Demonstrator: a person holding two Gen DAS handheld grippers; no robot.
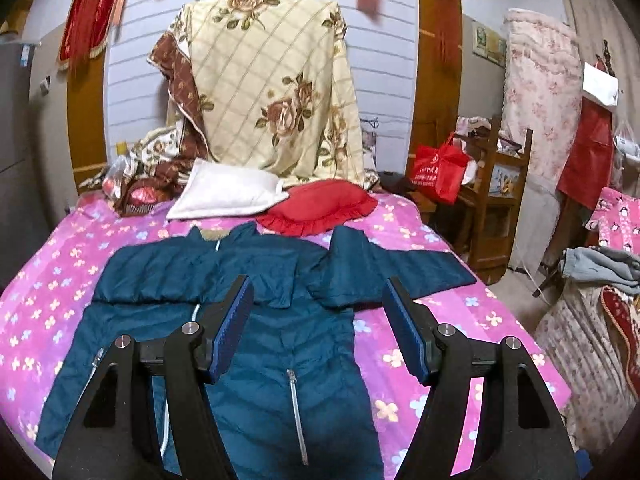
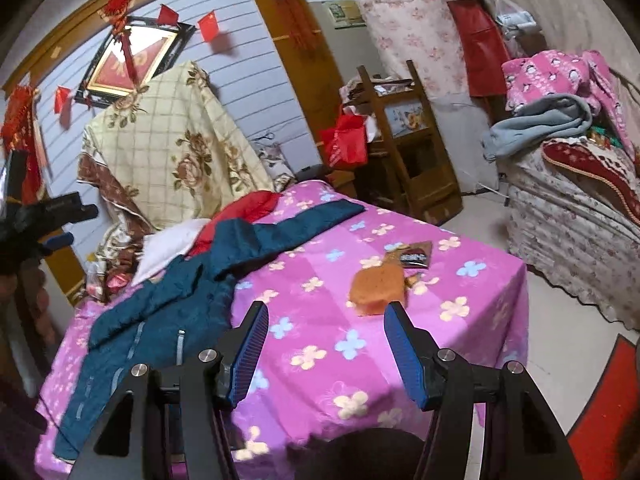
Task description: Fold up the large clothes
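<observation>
A teal quilted jacket (image 1: 260,320) lies front up on the pink flowered bed sheet (image 1: 420,340), its zips showing. Its left sleeve lies folded across the chest; its right sleeve (image 1: 400,268) stretches out to the right. My left gripper (image 1: 318,320) is open and empty, hovering above the jacket's middle. In the right wrist view the jacket (image 2: 160,304) lies to the left on the sheet (image 2: 340,340). My right gripper (image 2: 326,340) is open and empty above the bare sheet, right of the jacket. The left gripper's black body (image 2: 48,216) shows at that view's left edge.
A white pillow (image 1: 224,196) and a red frilled cushion (image 1: 316,208) lie at the head of the bed under a floral quilt (image 1: 272,92). An orange cloth (image 2: 378,288) and a dark packet (image 2: 416,258) lie on the sheet. A wooden shelf (image 2: 408,140) and piled bedding (image 2: 568,160) stand to the right.
</observation>
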